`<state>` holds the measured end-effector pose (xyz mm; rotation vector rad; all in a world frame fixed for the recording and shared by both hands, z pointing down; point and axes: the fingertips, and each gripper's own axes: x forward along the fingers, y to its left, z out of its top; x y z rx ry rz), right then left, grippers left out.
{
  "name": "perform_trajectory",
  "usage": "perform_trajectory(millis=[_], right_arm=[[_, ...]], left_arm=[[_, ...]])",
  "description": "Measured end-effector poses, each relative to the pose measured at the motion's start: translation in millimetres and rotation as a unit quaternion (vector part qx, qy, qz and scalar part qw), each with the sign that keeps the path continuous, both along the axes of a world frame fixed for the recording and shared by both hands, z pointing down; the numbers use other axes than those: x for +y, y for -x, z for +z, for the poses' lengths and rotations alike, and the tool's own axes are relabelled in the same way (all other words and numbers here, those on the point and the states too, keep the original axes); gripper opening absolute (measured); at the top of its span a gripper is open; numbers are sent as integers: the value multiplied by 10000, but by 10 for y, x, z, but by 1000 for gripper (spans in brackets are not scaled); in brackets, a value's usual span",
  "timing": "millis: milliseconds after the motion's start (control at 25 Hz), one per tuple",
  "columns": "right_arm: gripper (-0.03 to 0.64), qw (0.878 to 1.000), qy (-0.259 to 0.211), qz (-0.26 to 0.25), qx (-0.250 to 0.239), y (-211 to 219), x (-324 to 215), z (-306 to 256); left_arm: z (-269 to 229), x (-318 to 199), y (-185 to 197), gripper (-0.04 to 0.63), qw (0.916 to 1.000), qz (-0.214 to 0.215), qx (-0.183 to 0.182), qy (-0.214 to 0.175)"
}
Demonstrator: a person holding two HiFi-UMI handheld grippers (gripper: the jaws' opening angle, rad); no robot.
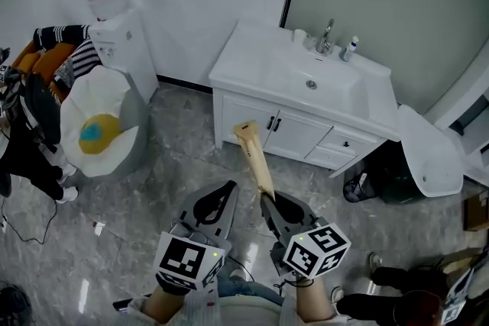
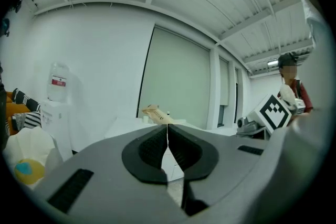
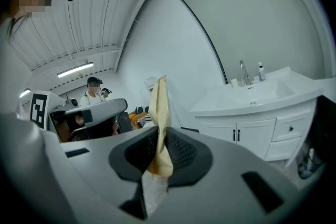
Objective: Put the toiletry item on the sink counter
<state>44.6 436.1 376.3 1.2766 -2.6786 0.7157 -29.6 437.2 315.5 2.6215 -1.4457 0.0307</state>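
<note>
A long flat tan tube [image 1: 254, 156], the toiletry item, sticks up and forward out of my right gripper [image 1: 269, 199], which is shut on its lower end. In the right gripper view the tube [image 3: 160, 113] stands upright between the dark pads. My left gripper [image 1: 222, 195] hangs beside it at the left, shut with nothing in it; its jaws meet in the left gripper view [image 2: 167, 136]. The white sink counter [image 1: 252, 61] with basin and tap [image 1: 326, 36] stands ahead across the grey floor, also visible in the right gripper view [image 3: 247, 98].
A small bottle [image 1: 349, 49] and a cup [image 1: 299, 35] stand by the tap. A water dispenser [image 1: 118, 30] and a round white seat [image 1: 98, 122] are at the left, clothes beyond. A white lid [image 1: 428, 153] leans right of the cabinet. People stand behind, seen in the right gripper view.
</note>
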Motion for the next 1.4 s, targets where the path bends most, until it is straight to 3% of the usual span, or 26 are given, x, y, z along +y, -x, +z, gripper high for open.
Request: perform_trajectory(millis=[280, 760, 1400], right_arm=[[55, 10000, 40, 71, 42, 241, -765, -29], [55, 9990, -26, 450, 17, 312, -1658, -59], [55, 9975, 208, 678, -36, 332, -2458, 65]], left_arm=[[-76, -792, 215, 18, 9999, 133, 6, -34], [-145, -1710, 423, 18, 9993, 319, -15, -190], [-32, -2462, 668, 18, 9996, 261, -100, 31]])
